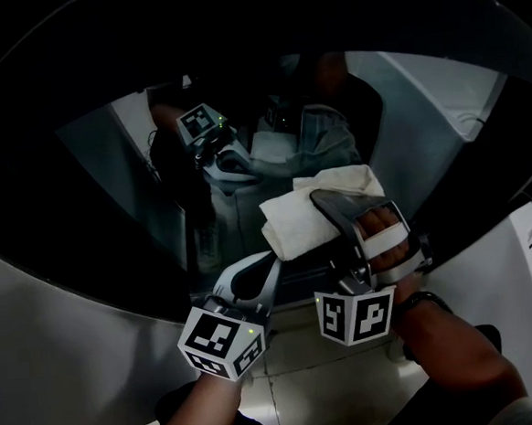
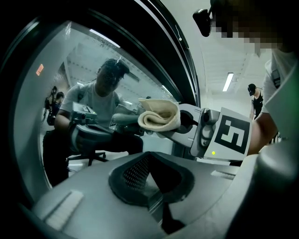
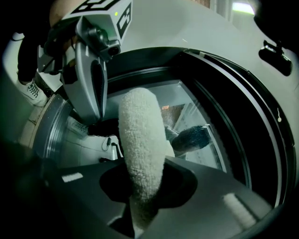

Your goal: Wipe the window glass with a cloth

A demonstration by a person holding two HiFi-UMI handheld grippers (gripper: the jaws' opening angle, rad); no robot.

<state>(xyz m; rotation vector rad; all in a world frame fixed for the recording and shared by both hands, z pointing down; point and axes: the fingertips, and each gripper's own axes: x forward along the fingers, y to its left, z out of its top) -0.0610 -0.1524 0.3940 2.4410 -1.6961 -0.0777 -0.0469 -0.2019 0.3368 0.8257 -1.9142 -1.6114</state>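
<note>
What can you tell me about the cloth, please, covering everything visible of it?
The cloth is off-white with a nubbly, terry-like pile, folded into a thick pad with a rounded edge. The right gripper is shut on it, and it sticks out beyond the jaws. It is held up in front of the dark window glass; whether it touches the glass cannot be told.

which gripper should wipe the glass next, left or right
Right. The right gripper is shut on the cloth by the window glass; the left gripper is shut and empty.
</note>
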